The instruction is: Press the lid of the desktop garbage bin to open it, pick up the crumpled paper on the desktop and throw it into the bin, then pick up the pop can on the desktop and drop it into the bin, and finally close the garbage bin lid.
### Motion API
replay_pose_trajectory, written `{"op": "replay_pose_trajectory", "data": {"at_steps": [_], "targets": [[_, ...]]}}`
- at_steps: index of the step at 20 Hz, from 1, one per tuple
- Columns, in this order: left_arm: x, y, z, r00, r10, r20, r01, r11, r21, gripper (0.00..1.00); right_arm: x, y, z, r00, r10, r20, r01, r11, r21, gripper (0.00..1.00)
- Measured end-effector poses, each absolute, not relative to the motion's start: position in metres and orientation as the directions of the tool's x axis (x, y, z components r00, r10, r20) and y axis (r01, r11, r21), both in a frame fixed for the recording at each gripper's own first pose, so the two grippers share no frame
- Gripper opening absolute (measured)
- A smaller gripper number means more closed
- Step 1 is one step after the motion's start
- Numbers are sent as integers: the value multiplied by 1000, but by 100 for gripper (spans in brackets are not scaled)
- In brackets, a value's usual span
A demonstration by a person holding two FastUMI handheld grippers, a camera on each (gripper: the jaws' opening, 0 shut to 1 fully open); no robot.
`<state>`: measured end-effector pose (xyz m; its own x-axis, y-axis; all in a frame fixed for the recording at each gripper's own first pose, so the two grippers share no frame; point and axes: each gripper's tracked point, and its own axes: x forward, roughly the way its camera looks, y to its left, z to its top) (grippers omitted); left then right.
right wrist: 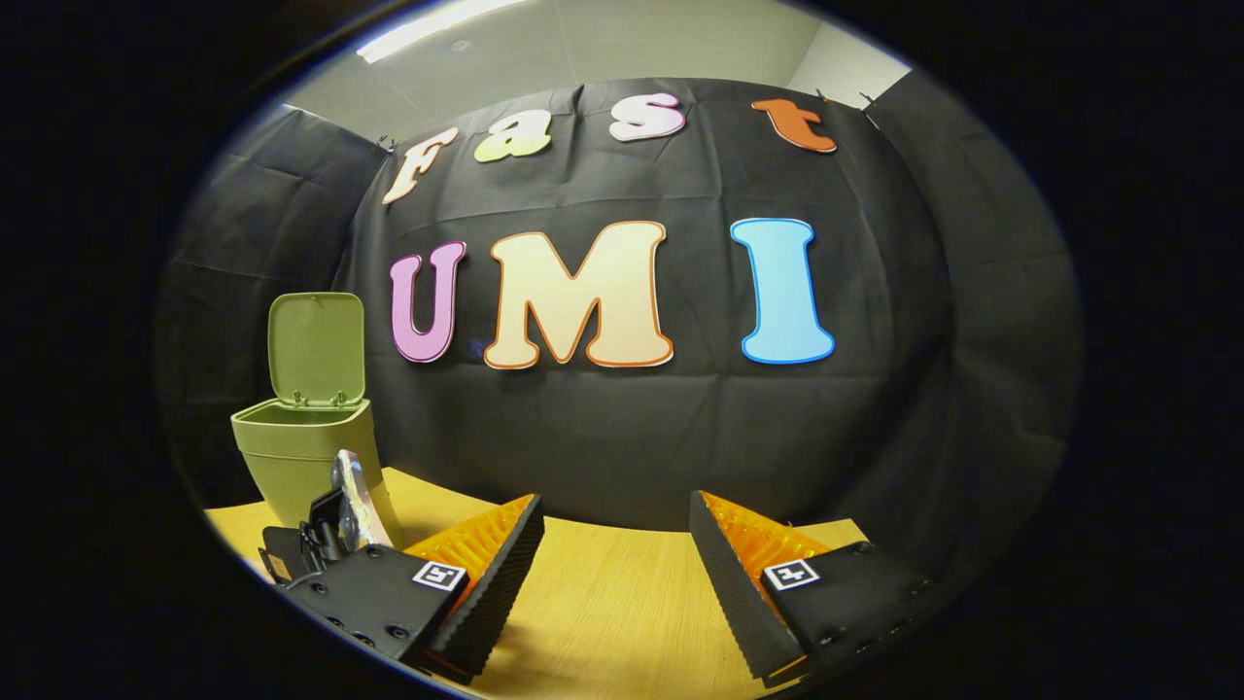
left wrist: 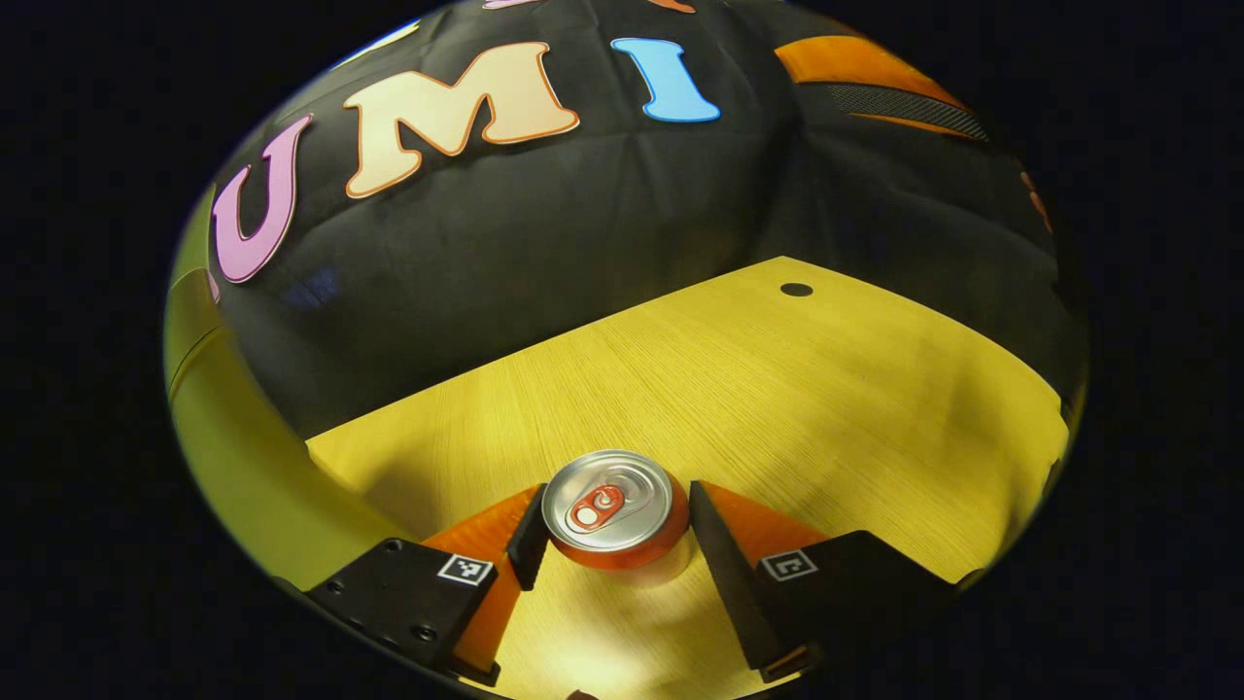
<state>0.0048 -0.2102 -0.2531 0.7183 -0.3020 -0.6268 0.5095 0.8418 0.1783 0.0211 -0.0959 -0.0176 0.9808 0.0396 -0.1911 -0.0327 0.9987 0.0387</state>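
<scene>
Red aluminium pop can between our left gripper jaws, apparently not clamped.
Olive-green plastic bin lid up; right gripper jaws apart, empty; drop and lid-close remain.

1. We see the pop can, red-sided with a silver top and a red tab.
2. The garbage bin and its raised lid are olive green.
3. The worktop is yellow wood grain.

Pale yellow wood-grain counter under and ahead of the tongs, small round dark hole near its far edge, creased black cloth wall rising behind it, pale ceiling above with a bright strip light
</scene>
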Motion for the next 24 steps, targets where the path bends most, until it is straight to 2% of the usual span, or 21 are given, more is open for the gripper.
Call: {"op": "replay_pose_trajectory", "data": {"at_steps": [5,6,9,13,14,15,16,21,22,23,24], "targets": [[5,-211,-245,730,-317,-605,505,847,165,81,19,-100,-19,980,22,-196,-17,999,29,100],[5,-211,-242,735,-318,-599,502,849,166,79,20,-101,-20,980,17,-198,-12,1000,26,95],[7,-207,-223,769,-315,-556,481,859,179,79,19,-104,-21,979,7,-202,0,999,32,95],[11,-194,-186,833,-302,-464,429,882,197,78,23,-100,-29,975,15,-220,-4,999,50,95],[12,-190,-174,850,-297,-434,413,889,200,78,23,-99,-31,973,16,-229,-4,999,50,100],[14,-186,-163,863,-297,-408,401,895,196,78,24,-99,-34,971,14,-237,-2,999,50,100],[14,-181,-153,873,-298,-386,389,903,183,78,24,-100,-35,969,11,-246,1,999,52,95],[18,-153,-94,917,-279,-284,329,933,147,78,24,-99,-18,972,3,-235,14,997,70,95],[18,-148,-81,925,-274,-262,319,936,147,78,23,-99,-14,974,3,-228,14,997,74,100],[19,-144,-67,933,-269,-240,310,939,150,78,23,-99,-10,975,1,-220,16,997,76,95],[19,-139,-53,941,-262,-216,298,942,154,78,22,-99,-6,977,-1,-215,18,997,77,95]]}}
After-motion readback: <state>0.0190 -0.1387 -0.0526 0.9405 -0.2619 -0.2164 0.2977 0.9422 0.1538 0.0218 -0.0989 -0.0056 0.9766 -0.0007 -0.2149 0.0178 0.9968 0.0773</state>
